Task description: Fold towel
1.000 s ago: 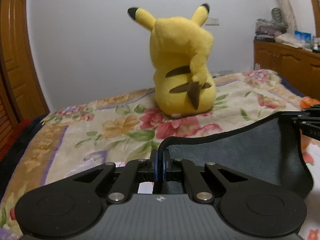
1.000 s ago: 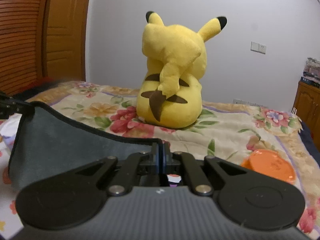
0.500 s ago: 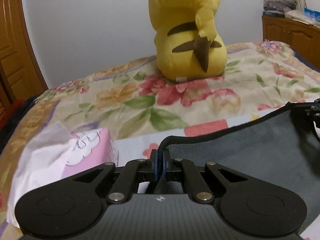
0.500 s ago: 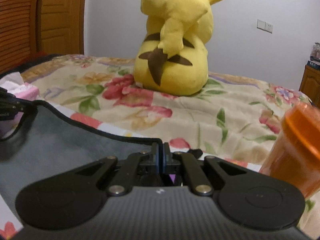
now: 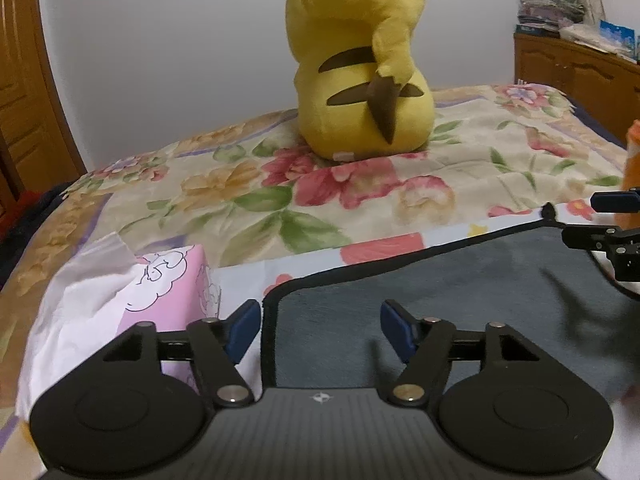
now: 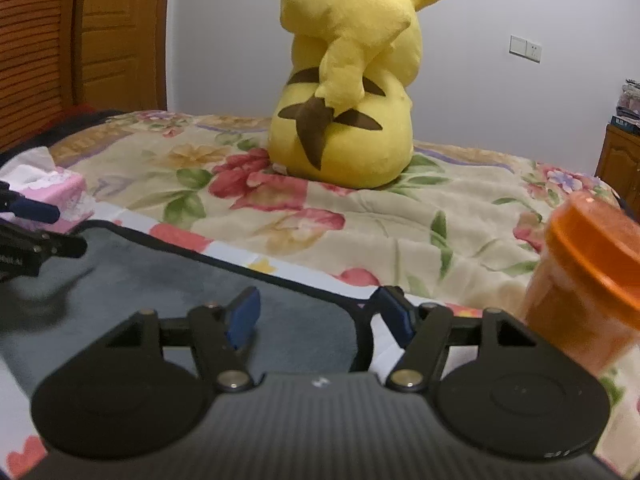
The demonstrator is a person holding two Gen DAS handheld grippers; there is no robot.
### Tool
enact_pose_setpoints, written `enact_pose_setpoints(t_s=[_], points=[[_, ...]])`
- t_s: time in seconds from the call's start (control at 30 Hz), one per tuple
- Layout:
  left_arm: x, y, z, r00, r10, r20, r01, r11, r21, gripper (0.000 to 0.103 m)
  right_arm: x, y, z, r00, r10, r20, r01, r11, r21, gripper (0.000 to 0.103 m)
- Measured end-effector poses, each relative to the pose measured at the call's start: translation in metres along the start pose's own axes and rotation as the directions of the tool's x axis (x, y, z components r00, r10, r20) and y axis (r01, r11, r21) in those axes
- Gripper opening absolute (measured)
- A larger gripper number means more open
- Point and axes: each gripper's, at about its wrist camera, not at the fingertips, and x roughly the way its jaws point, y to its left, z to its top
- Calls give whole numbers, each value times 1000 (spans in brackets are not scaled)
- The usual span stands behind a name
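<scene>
A bed [image 5: 360, 216] under a floral blanket carries everything. On it, nearest the cameras, the grey towel [image 5: 460, 292] lies flat, its black-bound far edge toward the yellow plush [image 5: 360, 80]. It looks soft, light and limp (it will sag between grips), so the bound corners are the likeliest holds. The left gripper [image 5: 320, 330] and right gripper [image 6: 320, 316] both hang over a corner, fingers spread, gripping nothing. A pink tissue box [image 5: 168, 284] and orange container [image 6: 592, 280] flank it; no legible writing.

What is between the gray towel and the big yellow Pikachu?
Only flowery blanket lies between the towel and the Pikachu; both wrist views show it.
</scene>
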Motion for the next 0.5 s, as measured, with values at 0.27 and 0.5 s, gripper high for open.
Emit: enact_pose_setpoints(t_s=[0.27,0.5], points=[[-59,-10,9,999,-34,14,34,999,9,89,-53,3,3,1000,9,-1,-9,998,58,82],[-115,-16,11,998,-53,34,54,998,-25,93,-101,6,4,1000,-6,16,5,995,96,103]])
